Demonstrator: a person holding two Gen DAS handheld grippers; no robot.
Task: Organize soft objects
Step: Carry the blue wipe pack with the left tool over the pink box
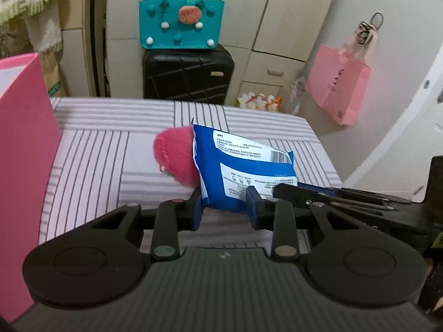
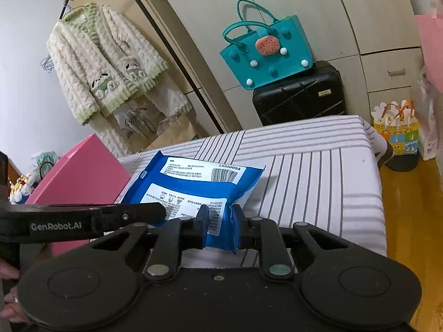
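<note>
A blue soft pack [image 1: 243, 171] with white printed labels is tilted above the striped bed [image 1: 97, 152]. My left gripper [image 1: 224, 210] is shut on its near lower edge, and the pack fills the gap between the blue pads. In the right wrist view my right gripper [image 2: 220, 227] is shut on a crumpled near corner of the same pack [image 2: 193, 185]. The left gripper's fingers [image 2: 133, 213] reach in from the left beside it. A pink plush toy [image 1: 177, 160] lies on the bed, partly hidden behind the pack's left side.
A pink box [image 1: 22, 166] stands at the bed's left edge. Behind the bed, a teal handbag [image 1: 180, 27] sits on a black suitcase [image 1: 188, 77]. A pink paper bag [image 1: 337, 88] hangs on the right. A fleece jacket [image 2: 102, 63] hangs at the left. Wooden floor [image 2: 409, 207] and a gift bag [image 2: 396, 132] lie right of the bed.
</note>
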